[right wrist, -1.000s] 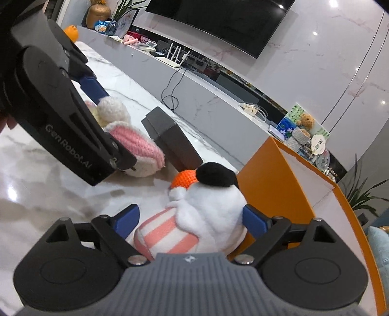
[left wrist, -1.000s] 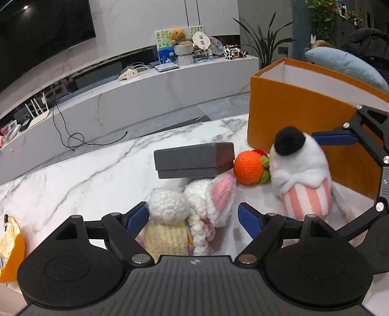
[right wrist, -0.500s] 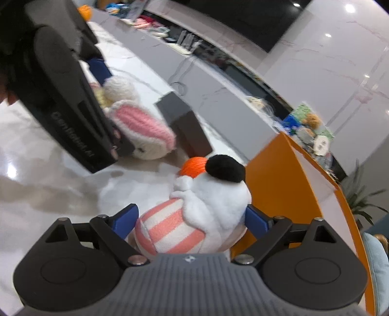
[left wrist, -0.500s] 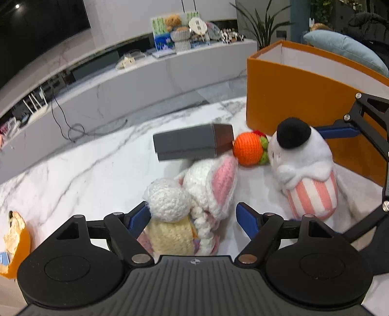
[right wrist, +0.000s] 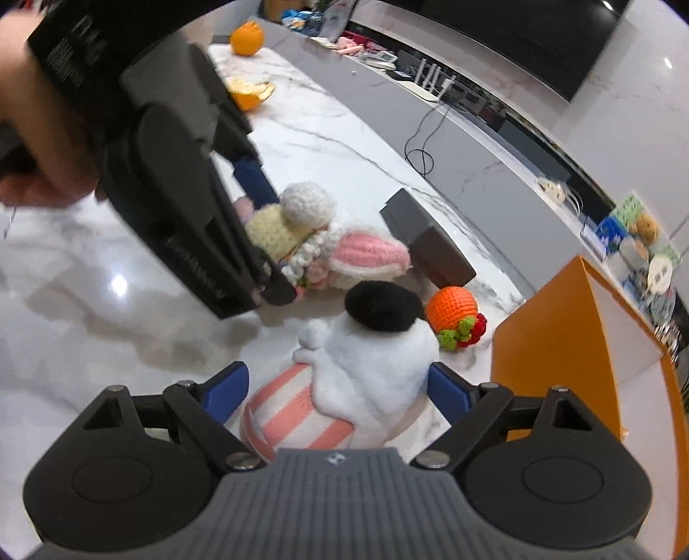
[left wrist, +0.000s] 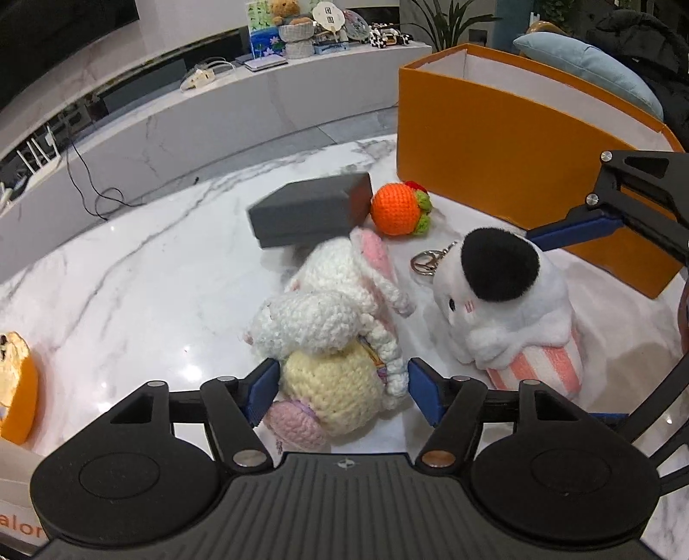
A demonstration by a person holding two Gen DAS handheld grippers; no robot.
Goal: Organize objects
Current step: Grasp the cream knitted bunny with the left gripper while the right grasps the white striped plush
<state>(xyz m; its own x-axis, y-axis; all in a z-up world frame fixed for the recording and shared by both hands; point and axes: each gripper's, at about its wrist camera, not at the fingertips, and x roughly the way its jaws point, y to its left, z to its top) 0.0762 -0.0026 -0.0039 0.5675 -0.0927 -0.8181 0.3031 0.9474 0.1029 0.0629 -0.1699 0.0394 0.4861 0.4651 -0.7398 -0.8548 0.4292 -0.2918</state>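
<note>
My left gripper (left wrist: 340, 390) is shut on the crocheted bunny (left wrist: 331, 344), white and cream with pink ears; the bunny is lifted off the marble table (left wrist: 129, 275) and also shows in the right wrist view (right wrist: 301, 232). My right gripper (right wrist: 338, 394) is shut on the white plush with a black top and pink-striped base (right wrist: 344, 387), seen too in the left wrist view (left wrist: 504, 301). A crocheted orange (left wrist: 398, 209) and a grey box (left wrist: 312, 209) lie behind them. The orange storage box (left wrist: 516, 129) stands at the right.
A peeled orange (right wrist: 249, 92) and a whole orange (right wrist: 246, 38) lie at the table's far end. An orange item (left wrist: 15, 387) sits at the left edge. A marble counter with clutter (left wrist: 301, 38) runs behind the table.
Both grippers have risen with their toys, so I look down on the table more steeply. The left jaws have closed tighter on the bunny.
</note>
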